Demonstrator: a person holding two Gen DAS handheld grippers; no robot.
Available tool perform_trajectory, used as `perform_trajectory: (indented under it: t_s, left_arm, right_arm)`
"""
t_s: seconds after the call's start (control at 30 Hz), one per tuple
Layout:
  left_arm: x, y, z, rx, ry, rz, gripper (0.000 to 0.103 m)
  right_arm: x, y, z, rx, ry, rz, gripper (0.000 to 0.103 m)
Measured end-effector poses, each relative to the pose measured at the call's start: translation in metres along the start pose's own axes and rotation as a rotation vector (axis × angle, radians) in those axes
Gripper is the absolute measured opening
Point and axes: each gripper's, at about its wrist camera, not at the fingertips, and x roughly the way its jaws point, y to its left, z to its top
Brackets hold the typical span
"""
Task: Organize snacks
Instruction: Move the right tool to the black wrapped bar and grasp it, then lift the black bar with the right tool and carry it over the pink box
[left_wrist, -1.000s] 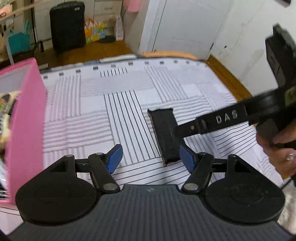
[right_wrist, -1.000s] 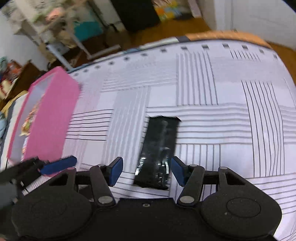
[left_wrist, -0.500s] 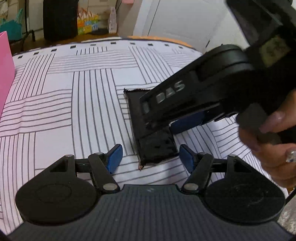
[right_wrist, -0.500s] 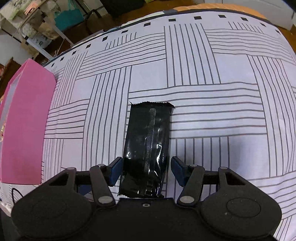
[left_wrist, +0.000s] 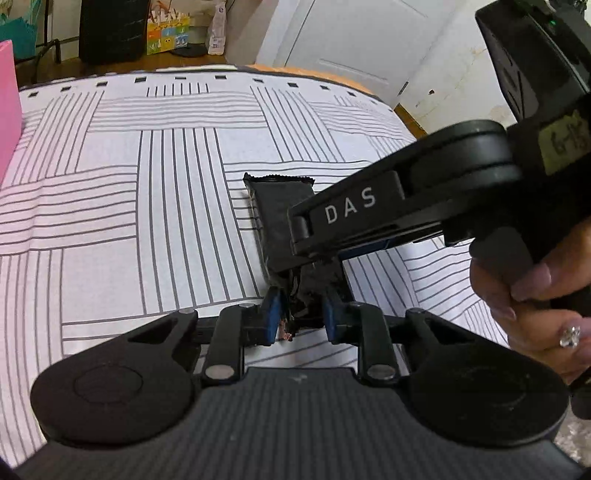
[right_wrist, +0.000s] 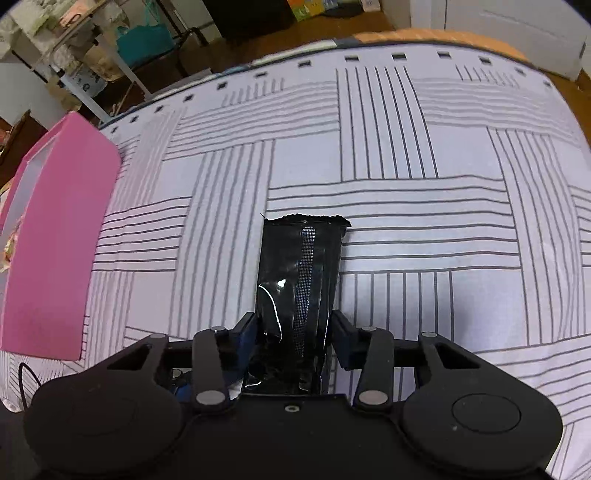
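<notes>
A black foil snack bar (right_wrist: 299, 273) lies on the striped white cloth (right_wrist: 406, 155); it also shows in the left wrist view (left_wrist: 275, 206). My right gripper (right_wrist: 293, 332) is shut on the bar's near part, its blue pads pressing both sides. My left gripper (left_wrist: 300, 314) is shut on the bar's near end, which is crumpled between its pads. The right gripper's black body (left_wrist: 399, 206) reaches across the bar from the right in the left wrist view. A pink box (right_wrist: 55, 236) with snacks inside stands at the left.
The pink box's edge (left_wrist: 7, 107) shows at far left in the left wrist view. Beyond the cloth's far edge are wooden floor, a black case (left_wrist: 110, 29), a colourful box (left_wrist: 166, 33) and a white door (left_wrist: 351, 40).
Both grippers went from open to shut on the black snack bar. The left gripper moved in over the bar's near end, and that end is now crumpled.
</notes>
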Motion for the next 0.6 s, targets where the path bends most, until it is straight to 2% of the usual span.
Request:
perform_trajectory:
  t_s: [0.27,0.37,0.6]
  left_arm:
    - [-0.027,0.001,0.004,-0.013,0.021,-0.014,0.023]
    - [-0.043,-0.004,0.003,0.011,0.012,-0.005,0.023]
    - [-0.080,-0.010,-0.010,0.026,0.025,0.009,0.023]
  right_arm:
    - [-0.024,0.007,-0.017,0.023,-0.021,0.068,0.048]
    - [-0.033,0.016,-0.026,0.009,-0.042,0.098,0.048]
    - [-0.053,0.028,-0.061,0.010,-0.083,0.173,0.048]
